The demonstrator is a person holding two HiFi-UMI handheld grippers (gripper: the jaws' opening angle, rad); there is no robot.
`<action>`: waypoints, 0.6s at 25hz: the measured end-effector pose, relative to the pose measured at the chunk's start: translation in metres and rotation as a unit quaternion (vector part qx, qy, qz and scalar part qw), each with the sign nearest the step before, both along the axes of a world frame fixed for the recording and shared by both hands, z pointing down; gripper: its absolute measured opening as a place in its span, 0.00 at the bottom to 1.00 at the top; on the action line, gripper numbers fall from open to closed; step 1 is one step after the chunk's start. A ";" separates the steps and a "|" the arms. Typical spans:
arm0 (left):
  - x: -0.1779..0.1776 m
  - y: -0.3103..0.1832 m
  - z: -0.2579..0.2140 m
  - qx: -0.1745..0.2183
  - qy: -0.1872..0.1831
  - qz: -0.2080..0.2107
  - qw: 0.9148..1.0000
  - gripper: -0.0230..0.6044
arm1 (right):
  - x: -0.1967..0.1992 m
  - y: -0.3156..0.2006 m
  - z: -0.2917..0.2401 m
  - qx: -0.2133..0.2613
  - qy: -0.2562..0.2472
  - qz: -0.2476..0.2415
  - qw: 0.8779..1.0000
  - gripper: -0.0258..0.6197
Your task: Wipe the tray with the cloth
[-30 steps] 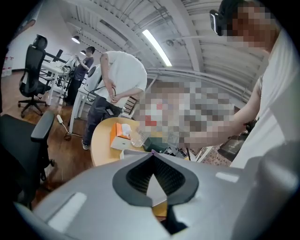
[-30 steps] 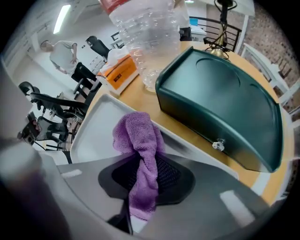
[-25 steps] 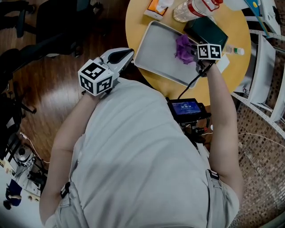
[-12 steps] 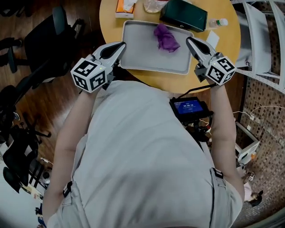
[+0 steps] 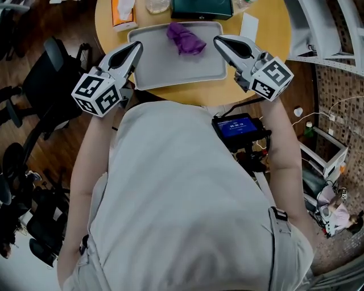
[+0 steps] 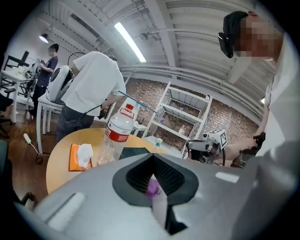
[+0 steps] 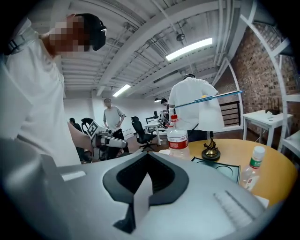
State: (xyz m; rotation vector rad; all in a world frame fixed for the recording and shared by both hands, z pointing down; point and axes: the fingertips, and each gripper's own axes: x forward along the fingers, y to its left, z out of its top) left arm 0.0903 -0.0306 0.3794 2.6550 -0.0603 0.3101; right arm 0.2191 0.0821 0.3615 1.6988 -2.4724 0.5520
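Note:
The grey tray point(image 5: 170, 65) lies on the round wooden table point(image 5: 261, 40), with the crumpled purple cloth point(image 5: 185, 38) near its far edge. My left gripper point(image 5: 136, 49) hangs shut by the tray's left end. My right gripper point(image 5: 219, 41) is off the tray's right end; its jaws have just been closing with nothing between them, and now stand shut. In the left gripper view the jaws point(image 6: 152, 157) meet, and a bit of the cloth point(image 6: 153, 187) shows past them. The right gripper view shows shut, empty jaws point(image 7: 147, 154).
Behind the tray are an orange tissue pack point(image 5: 122, 12), a clear bottle point(image 6: 117, 136) and a dark green box point(image 5: 202, 8). A small bottle point(image 7: 253, 168) and a brass lamp base point(image 7: 211, 151) stand on the table. White shelving point(image 5: 324, 28) stands at the right, office chairs point(image 5: 45, 74) at the left.
My right gripper has let go of the cloth, lifted off the tray and closed empty. The left gripper has moved up beside the tray. The cloth stays on the tray.

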 end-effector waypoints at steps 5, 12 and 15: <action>-0.003 0.003 0.004 -0.004 -0.003 0.002 1.000 0.04 | 0.002 0.002 0.002 -0.004 0.001 0.006 1.000 0.04; -0.017 0.001 0.006 -0.005 -0.007 -0.010 1.000 0.04 | -0.005 -0.002 0.005 -0.004 0.001 -0.002 1.000 0.04; -0.018 0.002 0.006 -0.005 -0.010 -0.013 1.000 0.04 | -0.005 -0.002 0.004 -0.003 0.002 -0.007 1.000 0.04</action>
